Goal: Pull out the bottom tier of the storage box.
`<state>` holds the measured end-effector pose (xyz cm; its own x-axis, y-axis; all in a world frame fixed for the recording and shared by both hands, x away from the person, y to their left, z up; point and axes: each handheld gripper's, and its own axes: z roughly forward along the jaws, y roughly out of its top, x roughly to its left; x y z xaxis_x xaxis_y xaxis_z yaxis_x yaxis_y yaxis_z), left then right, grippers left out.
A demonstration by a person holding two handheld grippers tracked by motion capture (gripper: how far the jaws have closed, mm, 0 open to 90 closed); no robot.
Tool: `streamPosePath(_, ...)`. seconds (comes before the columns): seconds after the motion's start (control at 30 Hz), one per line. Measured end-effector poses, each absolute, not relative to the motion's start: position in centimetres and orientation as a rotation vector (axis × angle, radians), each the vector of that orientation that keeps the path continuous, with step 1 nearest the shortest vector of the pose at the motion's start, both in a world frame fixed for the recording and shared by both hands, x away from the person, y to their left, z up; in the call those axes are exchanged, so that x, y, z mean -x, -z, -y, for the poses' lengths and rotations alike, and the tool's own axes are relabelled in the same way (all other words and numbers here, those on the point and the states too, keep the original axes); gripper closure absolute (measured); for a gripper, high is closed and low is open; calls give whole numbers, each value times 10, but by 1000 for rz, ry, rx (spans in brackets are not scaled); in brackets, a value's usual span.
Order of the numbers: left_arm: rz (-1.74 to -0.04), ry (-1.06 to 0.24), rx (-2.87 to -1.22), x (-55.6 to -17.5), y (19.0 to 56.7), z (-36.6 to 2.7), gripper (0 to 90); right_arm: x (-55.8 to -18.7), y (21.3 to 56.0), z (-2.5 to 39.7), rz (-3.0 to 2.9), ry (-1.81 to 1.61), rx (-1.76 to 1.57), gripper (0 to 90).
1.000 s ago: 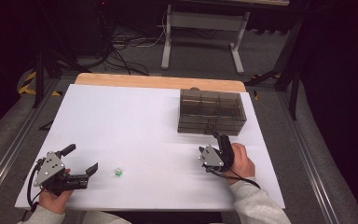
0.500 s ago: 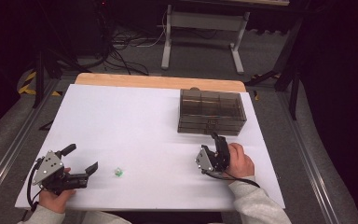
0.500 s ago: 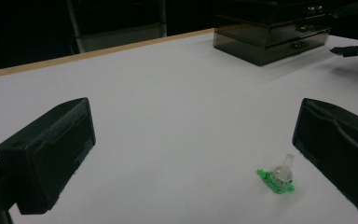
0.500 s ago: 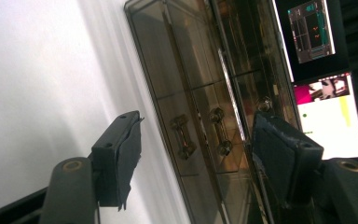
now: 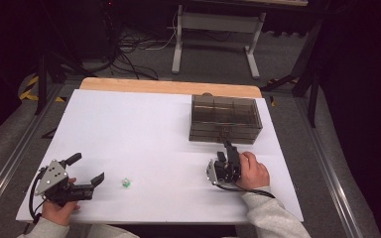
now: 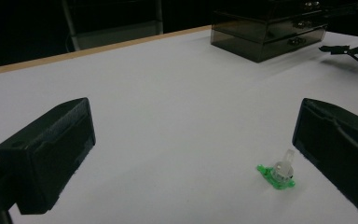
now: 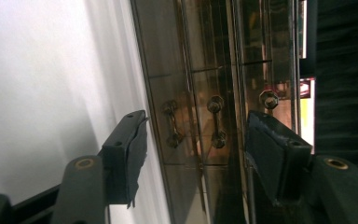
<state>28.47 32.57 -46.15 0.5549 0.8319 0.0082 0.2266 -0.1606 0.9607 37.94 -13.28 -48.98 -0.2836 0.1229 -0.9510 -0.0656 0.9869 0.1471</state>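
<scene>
Resting at the lower left of the white tabletop (image 5: 144, 129), the left gripper (image 5: 85, 170) stands with jaws apart beside a small green-and-clear bead (image 5: 125, 183). Lower right, the right gripper (image 5: 226, 151), jaws apart, faces the smoky drawer box (image 5: 225, 119). No writing is readable.

White desk top (image 5: 144, 129), with a strip of bare pale wood (image 5: 168, 87) along the far edge. Grey carpeted floor (image 5: 218, 64) beyond, dimly lit and darkening to black at both sides. Tangle of black cables (image 5: 129, 49) on the floor to the far left. White metal frame legs (image 5: 213, 29) (of some other table) at the back. Yellow and black hazard tape (image 5: 29, 89) at the left. Metal rails (image 5: 5, 168) beside the desk.
</scene>
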Motion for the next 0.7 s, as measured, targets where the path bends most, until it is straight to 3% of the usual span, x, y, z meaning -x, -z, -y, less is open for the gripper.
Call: streamPosePath(0.7,-886,-698,-1677,-283,460,-325,3,-388,506,128,-1813,-41,30,514)
